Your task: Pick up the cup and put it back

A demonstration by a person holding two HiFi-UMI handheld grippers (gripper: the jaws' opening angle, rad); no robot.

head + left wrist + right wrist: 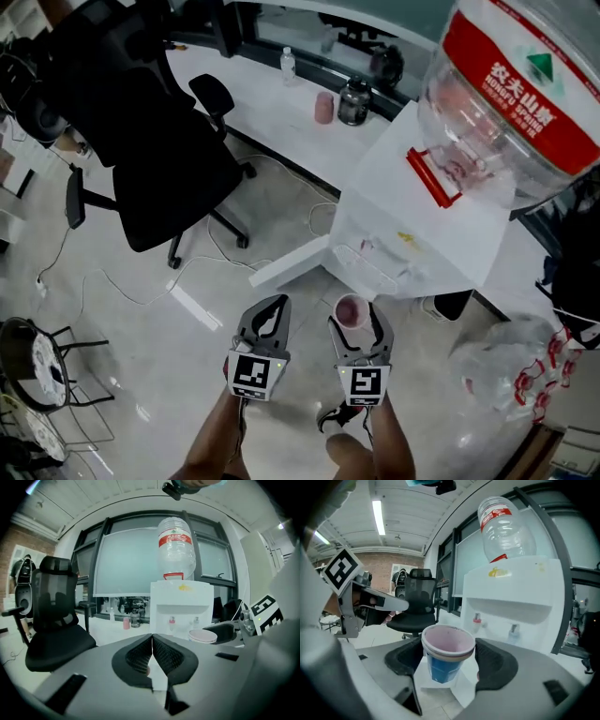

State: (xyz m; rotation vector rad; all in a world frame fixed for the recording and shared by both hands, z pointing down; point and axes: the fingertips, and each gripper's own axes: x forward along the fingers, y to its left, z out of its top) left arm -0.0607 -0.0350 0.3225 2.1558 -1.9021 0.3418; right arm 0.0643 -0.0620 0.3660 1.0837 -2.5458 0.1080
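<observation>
A paper cup (446, 654), blue outside and pink inside with a white rim, stands upright between the jaws of my right gripper (448, 662), which is shut on it. In the head view the cup (352, 310) is held just in front of the white water dispenser (412, 220), below its tap recess. My left gripper (273, 307) hovers beside it on the left, its jaws pressed together with nothing between them. From the left gripper view (152, 644) the cup (203, 635) shows to the right, in front of the dispenser (180, 604).
A large clear water bottle (511, 89) sits upside down on the dispenser. A black office chair (155, 155) stands to the left. The white desk (272, 94) behind carries bottles and a pink cup (323, 108). A plastic bag (506, 366) lies at right, and cables cross the floor.
</observation>
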